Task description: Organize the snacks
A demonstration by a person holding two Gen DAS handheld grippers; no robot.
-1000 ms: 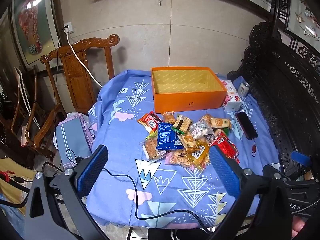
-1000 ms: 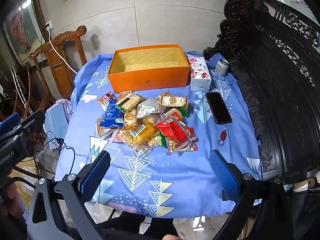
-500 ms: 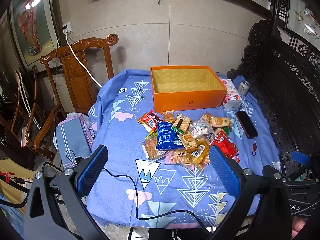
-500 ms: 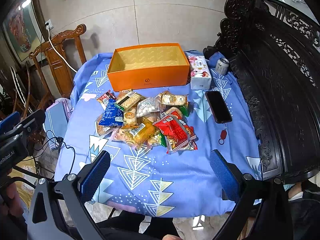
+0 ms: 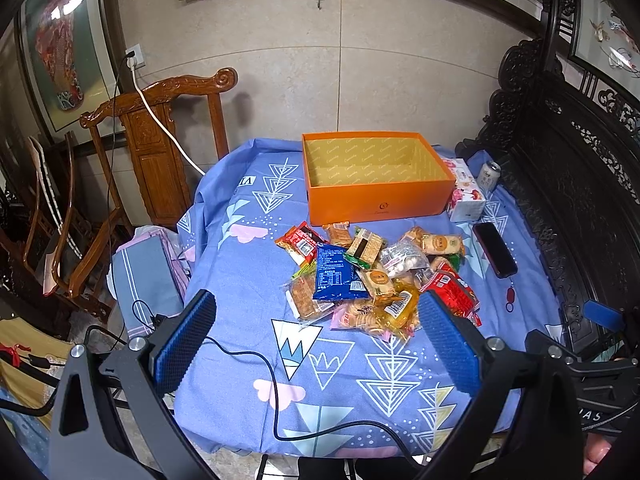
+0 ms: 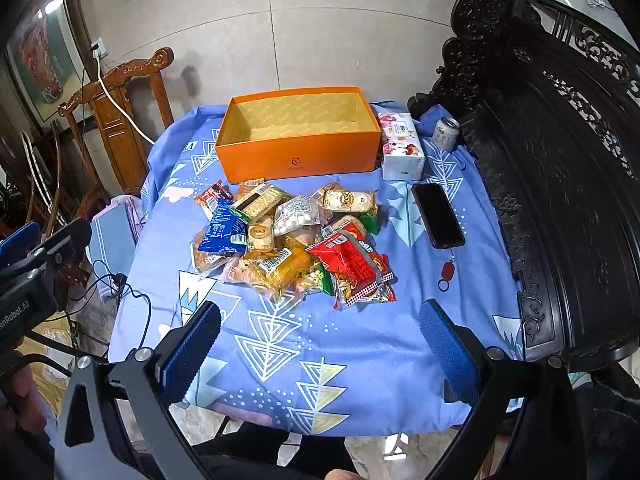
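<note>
Comparing with a second ago, almost nothing has shifted: both my left tongs (image 5: 318, 344) and right tongs (image 6: 320, 350) still hover wide open and empty, snack pile (image 6: 288, 240) untouched before the empty orange box (image 6: 298, 136). Sorting hasn't started.

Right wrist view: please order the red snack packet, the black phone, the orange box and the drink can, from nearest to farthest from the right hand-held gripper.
From the right hand-held gripper:
1. Red snack packet, front edge of the pile, slightly right.
2. Black phone, right of the pile.
3. Orange box, behind the pile, open.
4. Drink can, far right corner, beside the tissue box.
</note>
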